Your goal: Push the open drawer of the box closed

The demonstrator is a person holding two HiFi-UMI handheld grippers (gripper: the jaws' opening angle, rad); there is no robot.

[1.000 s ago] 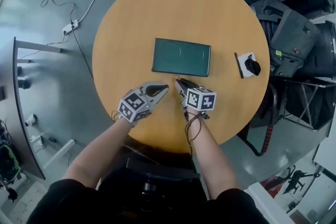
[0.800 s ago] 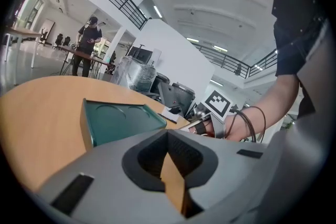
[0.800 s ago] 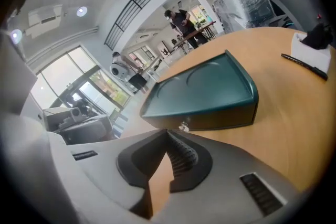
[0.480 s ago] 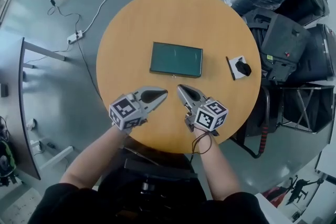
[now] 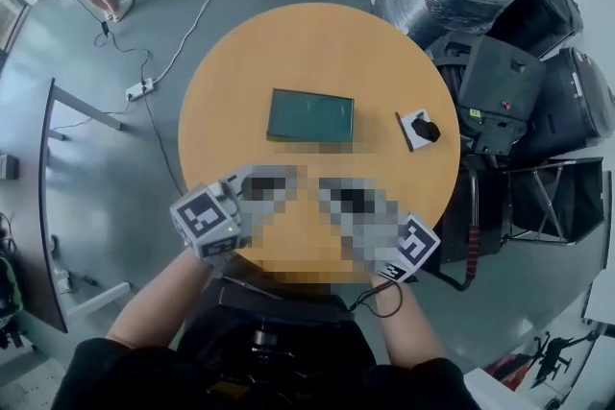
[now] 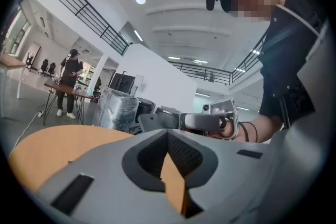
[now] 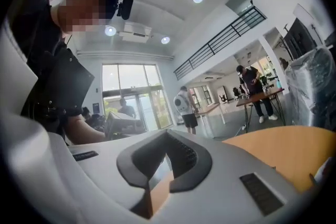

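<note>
Jaws of left gripper (image 6: 169,136) and right gripper (image 7: 167,136) pressed together, apparently over table (image 5: 223,137) edge, box (image 5: 310,115) well apart.

Dark green box (image 5: 309,115), lying flat, middle of round table (image 5: 384,62)

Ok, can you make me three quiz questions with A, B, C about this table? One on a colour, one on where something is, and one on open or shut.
1. What colour is the box on the table?
A. Red
B. Dark green
C. Yellow

2. Where is the small black-and-white thing?
A. On top of the box
B. On the floor
C. On the table, right of the box in the head view

3. How are the jaws of the right gripper?
A. Shut, holding nothing
B. Wide open
C. Shut on the box

Answers:
1. B, its top looks dark green.
2. C, it sits on the wood, apart from the box.
3. A, the right gripper view shows the tips together with nothing between.
</note>
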